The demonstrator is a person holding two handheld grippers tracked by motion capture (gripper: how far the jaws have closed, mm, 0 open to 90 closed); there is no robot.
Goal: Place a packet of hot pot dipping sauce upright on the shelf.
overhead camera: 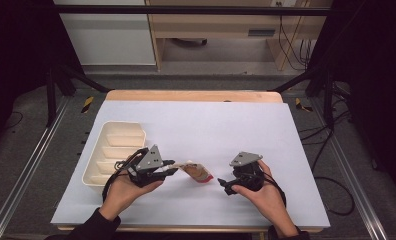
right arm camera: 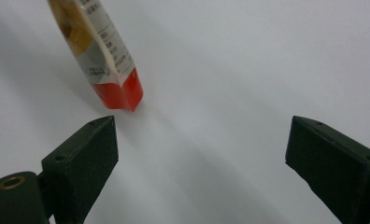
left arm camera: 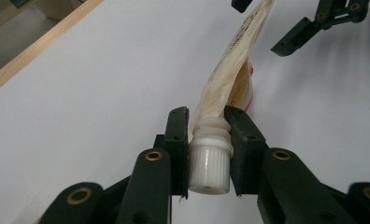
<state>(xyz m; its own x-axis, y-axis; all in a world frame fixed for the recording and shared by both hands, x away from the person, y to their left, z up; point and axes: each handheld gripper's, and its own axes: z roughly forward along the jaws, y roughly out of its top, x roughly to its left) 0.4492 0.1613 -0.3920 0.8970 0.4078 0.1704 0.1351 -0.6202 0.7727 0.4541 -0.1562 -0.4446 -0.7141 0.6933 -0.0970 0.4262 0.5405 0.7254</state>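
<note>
Clamping down on the white screw cap (left arm camera: 210, 163) of the spout pouch (left arm camera: 230, 74), my left gripper (left arm camera: 206, 140) has it pinched tight between both jaws — the pouch slants out from them, its red bottom corner (right arm camera: 122, 95) touching the white table cover (overhead camera: 226, 130). My right gripper (right arm camera: 202, 154) sits just beside that red corner, jaws spread wide, nothing between them. Off at the left, a cream compartment tray (overhead camera: 113, 150) lies near my left hand (overhead camera: 121, 192).

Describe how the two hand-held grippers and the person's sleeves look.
Both hand-held grippers, left and right, are black, each topped by a grey three-cornered plate and trailing black cable. The jaws are flat black pads on arms with brass-coloured rivets. The sleeves are dark.
</note>
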